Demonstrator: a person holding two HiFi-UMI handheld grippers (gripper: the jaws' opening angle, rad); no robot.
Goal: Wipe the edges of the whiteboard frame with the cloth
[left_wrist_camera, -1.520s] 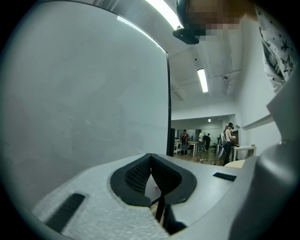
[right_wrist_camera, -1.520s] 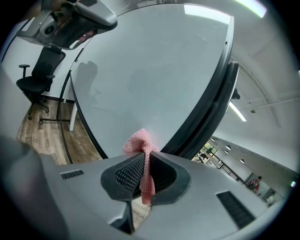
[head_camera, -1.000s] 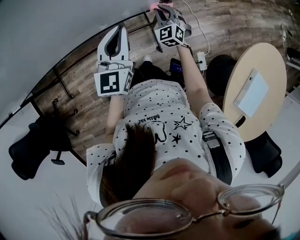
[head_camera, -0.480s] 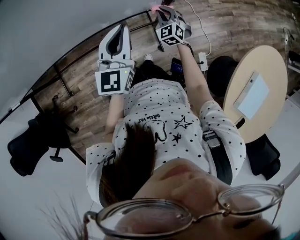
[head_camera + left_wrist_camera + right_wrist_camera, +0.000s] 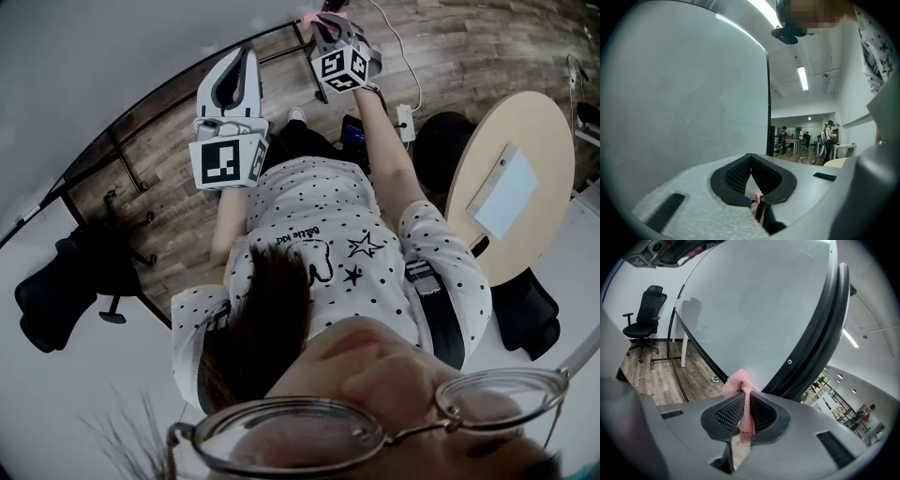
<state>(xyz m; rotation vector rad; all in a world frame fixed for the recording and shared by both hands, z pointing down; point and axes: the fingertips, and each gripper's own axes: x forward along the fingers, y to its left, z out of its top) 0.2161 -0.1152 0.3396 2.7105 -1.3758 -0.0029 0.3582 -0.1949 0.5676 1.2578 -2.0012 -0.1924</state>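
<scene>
The whiteboard (image 5: 103,66) fills the upper left of the head view, and its black frame (image 5: 169,94) runs slantwise across the floor. My right gripper (image 5: 323,17) is shut on a pink cloth (image 5: 309,13). In the right gripper view the cloth (image 5: 740,383) bunches out past my right gripper (image 5: 745,397) and touches the board's surface beside the curved black frame (image 5: 820,333). My left gripper (image 5: 246,56) is held near the board, shut with nothing in it. The left gripper (image 5: 751,159) faces the board (image 5: 684,93) and its frame edge (image 5: 768,93).
A round wooden table (image 5: 544,122) with a white pad (image 5: 504,187) stands at the right. Black office chairs (image 5: 61,291) (image 5: 530,309) sit on both sides. A power strip (image 5: 405,120) and cable lie on the wooden floor. Several people (image 5: 829,138) stand far off.
Both grippers have shifted slightly up along the board's edge since a second ago. The cloth stays held in the right gripper.
</scene>
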